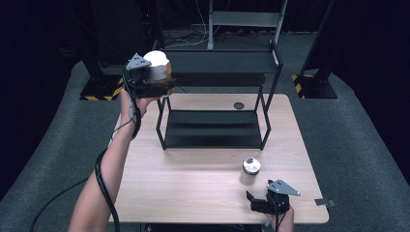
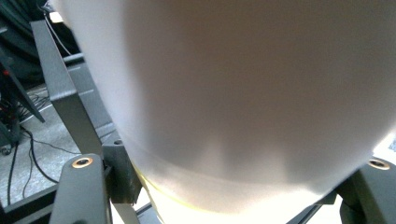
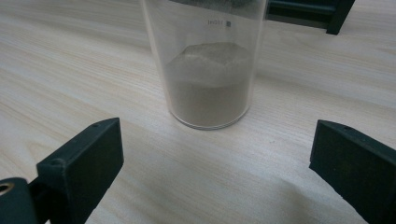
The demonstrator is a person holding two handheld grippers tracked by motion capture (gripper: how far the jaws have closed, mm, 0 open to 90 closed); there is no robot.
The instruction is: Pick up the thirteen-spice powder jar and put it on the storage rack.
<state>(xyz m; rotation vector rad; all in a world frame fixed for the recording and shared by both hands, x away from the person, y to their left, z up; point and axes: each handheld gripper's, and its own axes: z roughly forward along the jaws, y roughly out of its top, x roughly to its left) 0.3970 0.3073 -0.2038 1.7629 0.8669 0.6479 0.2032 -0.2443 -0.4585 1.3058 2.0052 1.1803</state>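
Observation:
A hand holds my left gripper (image 1: 159, 80) up at the top left corner of the black two-tier rack (image 1: 220, 62), shut on a white container (image 1: 156, 64) with a yellowish band near its bottom. In the left gripper view the white container (image 2: 243, 93) is very close, and the rack's frame (image 2: 63, 93) is at the left. My right gripper (image 1: 252, 201) rests near the table's front edge, open. Just ahead of it stands a clear jar (image 1: 250, 171) with a metal lid. In the right gripper view the jar (image 3: 208, 70) holds brownish powder and stands beyond the fingertips (image 3: 84, 156), untouched.
The wooden table (image 1: 193, 179) has a dark round hole (image 1: 238, 105) behind the rack's lower shelf (image 1: 212, 129). A small metal piece (image 1: 325, 202) lies at the front right corner. Stand feet with yellow-black tape (image 1: 102, 90) sit on the floor beyond the table.

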